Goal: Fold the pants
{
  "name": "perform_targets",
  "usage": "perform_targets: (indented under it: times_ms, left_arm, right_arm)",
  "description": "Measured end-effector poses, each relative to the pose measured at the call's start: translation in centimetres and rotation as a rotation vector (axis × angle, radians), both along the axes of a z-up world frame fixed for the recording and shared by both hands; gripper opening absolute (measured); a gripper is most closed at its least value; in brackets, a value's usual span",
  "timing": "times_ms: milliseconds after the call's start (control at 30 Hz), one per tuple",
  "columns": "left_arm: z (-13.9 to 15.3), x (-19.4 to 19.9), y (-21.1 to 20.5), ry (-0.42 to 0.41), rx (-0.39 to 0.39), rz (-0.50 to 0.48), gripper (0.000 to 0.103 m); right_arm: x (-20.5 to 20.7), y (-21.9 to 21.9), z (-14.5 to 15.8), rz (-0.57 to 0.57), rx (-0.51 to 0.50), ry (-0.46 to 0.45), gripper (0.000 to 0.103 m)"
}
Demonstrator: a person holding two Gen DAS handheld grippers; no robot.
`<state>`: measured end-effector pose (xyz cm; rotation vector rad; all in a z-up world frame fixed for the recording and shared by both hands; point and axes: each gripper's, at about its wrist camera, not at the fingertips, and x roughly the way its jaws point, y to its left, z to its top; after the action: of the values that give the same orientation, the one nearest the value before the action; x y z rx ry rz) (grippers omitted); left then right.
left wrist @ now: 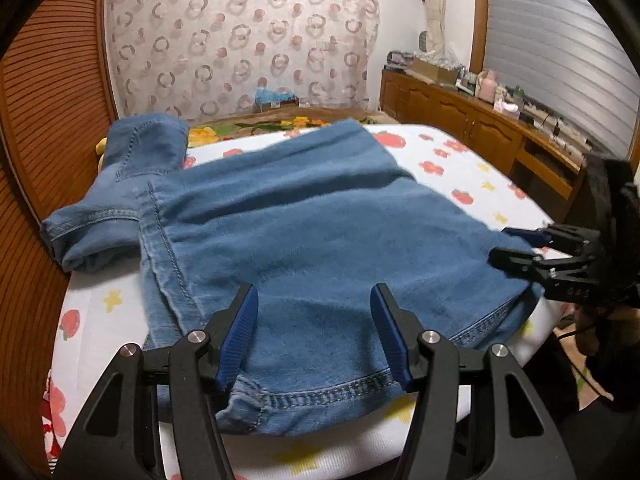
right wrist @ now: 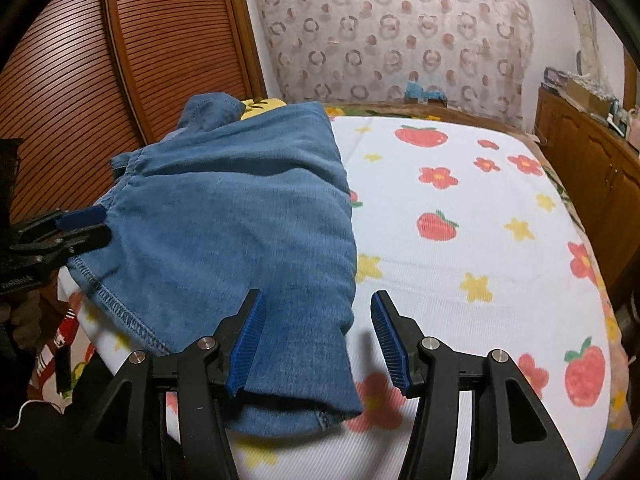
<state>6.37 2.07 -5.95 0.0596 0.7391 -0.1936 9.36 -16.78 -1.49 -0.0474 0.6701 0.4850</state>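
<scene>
Blue denim pants (left wrist: pixel 304 216) lie folded on a bed sheet (left wrist: pixel 460 168) printed with fruit and flowers, one hem along the near edge. My left gripper (left wrist: pixel 314 292) hovers open over that hem (left wrist: pixel 344 388), and its blue pads (left wrist: pixel 240 332) press on nothing. In the right wrist view the pants (right wrist: pixel 240 216) fill the left half. My right gripper (right wrist: pixel 318 296) stands open over their near right corner (right wrist: pixel 320 380), with bare sheet (right wrist: pixel 460 280) under its right finger. Each gripper shows in the other's view: the right gripper (left wrist: pixel 502 245) at the pants' right side, the left gripper (right wrist: pixel 105 224) at their left edge.
A slatted wooden door (left wrist: pixel 48 120) stands close on the left of the bed. A wooden sideboard (left wrist: pixel 480 120) with clutter runs along the right. A patterned curtain (left wrist: pixel 240 40) hangs behind. A yellow soft toy (right wrist: pixel 264 105) peeks out behind the pants, and a blue box (left wrist: pixel 272 98) sits at the bed's far end.
</scene>
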Motion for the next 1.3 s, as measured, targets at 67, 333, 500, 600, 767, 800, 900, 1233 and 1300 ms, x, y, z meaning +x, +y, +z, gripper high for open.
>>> perform_targets:
  times_ms: [67, 333, 500, 600, 767, 800, 900, 1233, 1300]
  left_arm:
    - [-0.8, 0.2, -0.2, 0.013, 0.013, 0.006, 0.059]
    - [-2.4, 0.1, -0.1, 0.013, 0.042, 0.011, 0.061]
    - [-2.6, 0.1, 0.0, 0.007, 0.034, 0.019, 0.062]
    - [-2.6, 0.1, -0.1, 0.005, 0.036, 0.021, 0.062]
    - [-2.6, 0.1, 0.0, 0.005, 0.02, 0.018, 0.062]
    - [-2.5, 0.1, 0.0, 0.006, 0.015, 0.018, 0.062]
    - [-2.0, -0.1, 0.7, 0.011, -0.014, 0.025, 0.062]
    - [-0.3, -1.5, 6.8, -0.004, -0.003, 0.161, 0.062]
    - [0.0, -1.9, 8.0, -0.014, -0.005, 0.184, 0.062]
  right_arm:
    - [0.1, -0.1, -0.4, 0.001, -0.002, 0.011, 0.057]
    - [0.2, -0.4, -1.1, -0.013, 0.031, 0.029, 0.057]
    - [-0.3, -0.2, -1.1, -0.016, 0.024, 0.023, 0.056]
    - [-0.8, 0.2, -0.8, 0.024, 0.039, 0.015, 0.033]
    - [-0.8, -0.2, 1.0, 0.045, 0.112, -0.007, 0.014]
    - [-0.9, -0.1, 1.6, 0.048, 0.119, -0.022, 0.014]
    - [-1.2, 0.1, 3.5, 0.066, 0.152, -0.06, 0.013]
    - [-1.3, 4.8, 8.7, 0.168, 0.185, -0.162, 0.013]
    - [-1.2, 6.2, 9.1, 0.197, 0.183, -0.174, 0.013]
